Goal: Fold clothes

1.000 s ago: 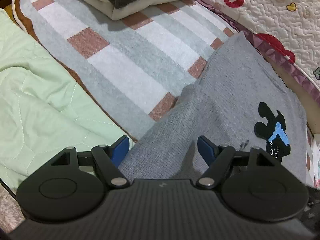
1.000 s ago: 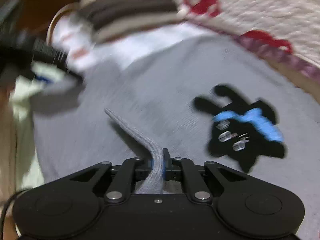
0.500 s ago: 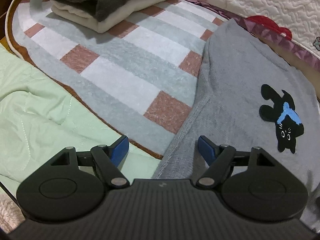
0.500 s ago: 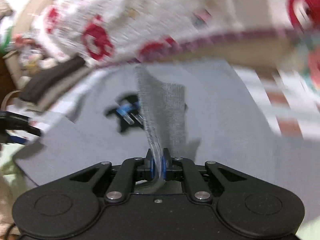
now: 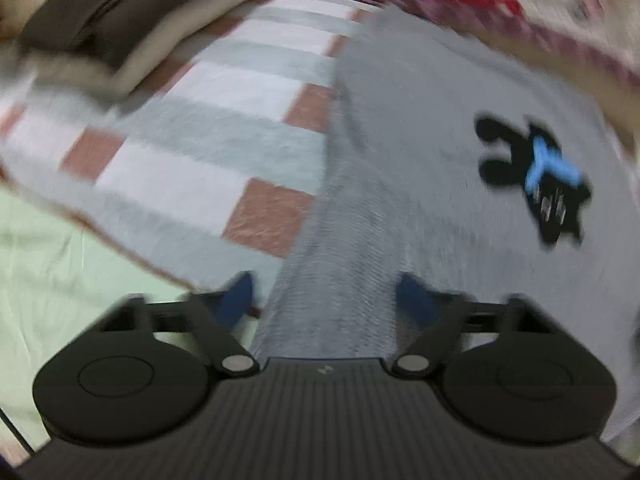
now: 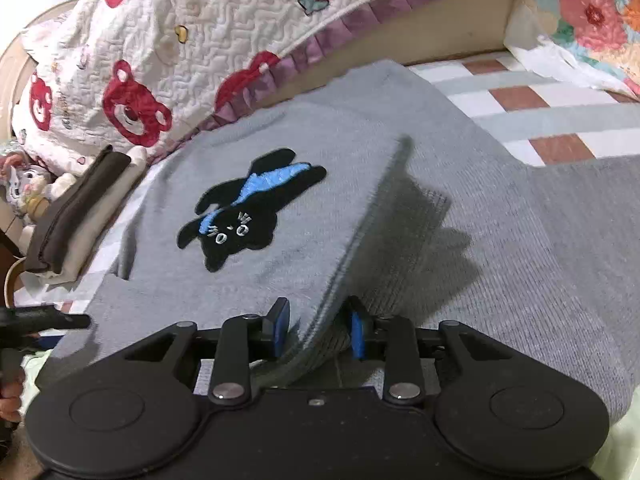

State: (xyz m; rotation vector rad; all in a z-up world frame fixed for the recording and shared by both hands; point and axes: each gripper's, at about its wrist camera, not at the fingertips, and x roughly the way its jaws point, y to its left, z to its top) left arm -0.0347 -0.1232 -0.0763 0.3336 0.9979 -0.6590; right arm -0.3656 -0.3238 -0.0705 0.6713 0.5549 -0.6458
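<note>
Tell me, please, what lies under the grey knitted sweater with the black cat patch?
The grey knitted sweater rests on a blanket of grey, white and terracotta blocks, visible past its edges. Whatever lies directly beneath is covered.

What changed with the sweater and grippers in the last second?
The right gripper carried its pinched fold of the grey cat sweater across; its jaws have just been opening, the fold loose between them. The left gripper slid along the sweater's edge, jaws just closing around it. The folded clothes stack and checked blanket stayed put.

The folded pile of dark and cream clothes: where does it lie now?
In the right wrist view the pile lies at the left, on the striped blanket, between the grey sweater and bear quilt.
</note>
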